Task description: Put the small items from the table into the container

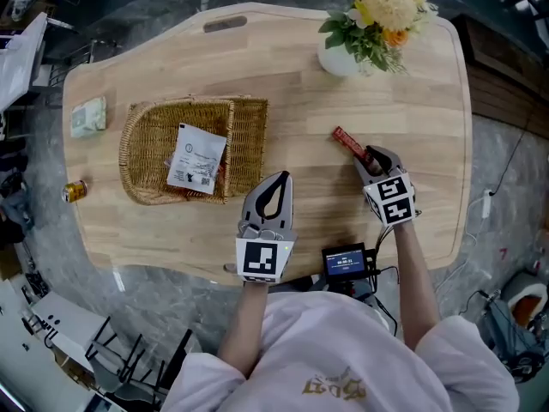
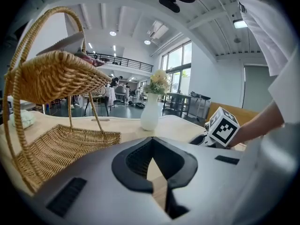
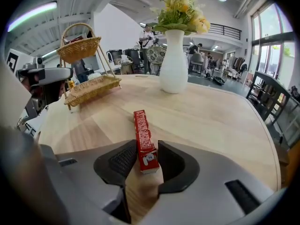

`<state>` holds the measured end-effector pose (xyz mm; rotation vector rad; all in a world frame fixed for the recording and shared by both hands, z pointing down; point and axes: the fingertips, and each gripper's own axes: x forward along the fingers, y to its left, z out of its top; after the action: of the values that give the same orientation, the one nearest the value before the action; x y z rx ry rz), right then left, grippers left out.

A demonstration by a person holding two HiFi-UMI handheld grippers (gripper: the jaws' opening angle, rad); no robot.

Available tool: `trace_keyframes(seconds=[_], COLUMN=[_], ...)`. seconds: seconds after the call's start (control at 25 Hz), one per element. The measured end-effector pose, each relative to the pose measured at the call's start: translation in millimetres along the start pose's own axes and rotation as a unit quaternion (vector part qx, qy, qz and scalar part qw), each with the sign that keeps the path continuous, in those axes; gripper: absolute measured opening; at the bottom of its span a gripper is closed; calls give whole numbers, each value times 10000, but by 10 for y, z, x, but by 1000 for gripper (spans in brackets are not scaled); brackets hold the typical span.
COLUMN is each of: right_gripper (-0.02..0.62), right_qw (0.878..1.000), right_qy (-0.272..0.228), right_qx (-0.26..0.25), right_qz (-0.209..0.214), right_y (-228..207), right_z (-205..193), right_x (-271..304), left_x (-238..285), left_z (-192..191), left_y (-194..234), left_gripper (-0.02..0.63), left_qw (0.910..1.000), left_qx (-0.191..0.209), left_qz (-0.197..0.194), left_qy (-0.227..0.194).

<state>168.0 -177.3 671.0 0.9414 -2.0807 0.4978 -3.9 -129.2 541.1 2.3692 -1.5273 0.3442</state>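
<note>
Pale wood tabletop [image 1: 300, 84], seen from the head view: a wicker basket [image 1: 137, 136] sits left of centre, a white packet [image 1: 197, 157] lying inside it. A red stick pack [image 1: 347, 142] lies on the bare wood right of centre, well apart from the basket. The right gripper [image 1: 371, 157] points down at the pack's near end. The left gripper [image 1: 279, 178] rests close to the basket's near right corner, toward the near edge. A green packet [image 1: 88, 116] lies by the left edge, and what looks like a small can [image 1: 75, 190] sits at that edge, nearer the person. A white vase [image 1: 339, 58] of yellow flowers [image 1: 386, 7] stands at the far right corner. A small black device [image 1: 345, 260] with a lit screen sits at the near edge between the two arms.

Left gripper view: the jaws meet at their tips with nothing between them, only wood showing through the gap behind. The basket fills the left side, a flat lower tray under a raised upper tier with a hoop handle. The vase stands beyond, and the right gripper's marker cube shows at the right.

Right gripper view: the jaws stand apart, with the near end of the red stick pack lying flat on the wood between the pads. The vase stands straight ahead and the basket far off to the left.
</note>
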Motion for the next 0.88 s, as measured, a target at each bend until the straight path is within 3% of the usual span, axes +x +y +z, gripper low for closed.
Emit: trace_keyframes(seconds=[0.08, 0.28, 0.56, 0.88], right_gripper=[129, 123, 121, 121], right_qw=[10000, 9998, 9995, 9993], right_qy=[42, 63, 25, -318], right_qx=[3, -182, -192, -139], right_qz=[13, -100, -236, -150], right_y=[-18, -32, 105, 291], right_z=[-5, 7, 85, 261], right_x=[-3, 3, -77, -245], left_x=[5, 6, -135, -324], left_z=[-22, -30, 95, 198], left_y=[-21, -51, -32, 39], left_gripper=[-6, -6, -6, -6], left_qw=[9998, 9997, 9998, 9990], left_qx=[128, 191, -134, 63], left_qz=[-77, -133, 84, 281], left_qy=[-95, -123, -89, -339])
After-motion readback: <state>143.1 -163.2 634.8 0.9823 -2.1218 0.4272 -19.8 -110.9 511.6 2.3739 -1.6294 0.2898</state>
